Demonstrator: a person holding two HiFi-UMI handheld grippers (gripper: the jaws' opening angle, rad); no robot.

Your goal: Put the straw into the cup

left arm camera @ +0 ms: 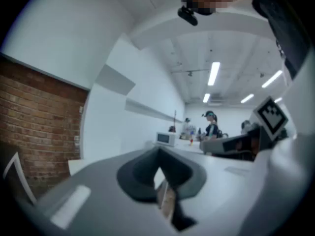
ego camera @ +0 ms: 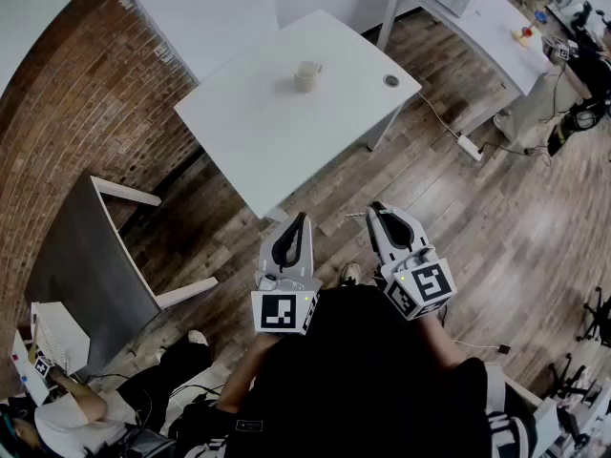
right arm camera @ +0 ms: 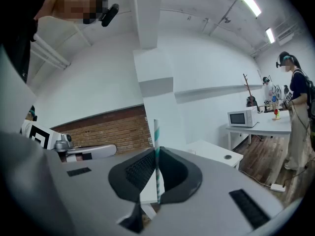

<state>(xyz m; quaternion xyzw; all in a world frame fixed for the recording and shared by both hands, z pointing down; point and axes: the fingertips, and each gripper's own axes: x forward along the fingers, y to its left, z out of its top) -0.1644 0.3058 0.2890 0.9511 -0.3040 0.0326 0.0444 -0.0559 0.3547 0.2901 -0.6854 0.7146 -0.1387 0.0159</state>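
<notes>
one straw (right arm camera: 156, 132) stands upright, pinched in the right gripper (ego camera: 379, 212); the cup (ego camera: 306, 75) sits well ahead; left gripper (left arm camera: 160, 176) closed, empty.

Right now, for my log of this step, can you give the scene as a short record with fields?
cup: upright on the white table, no straw in it
straw: striped, clamped in the right hand-held gripper
left hand-held gripper: shut, nothing between its jaws
position: both hand-held grippers over the floor, short of the table
status: straw not yet in cup
</notes>
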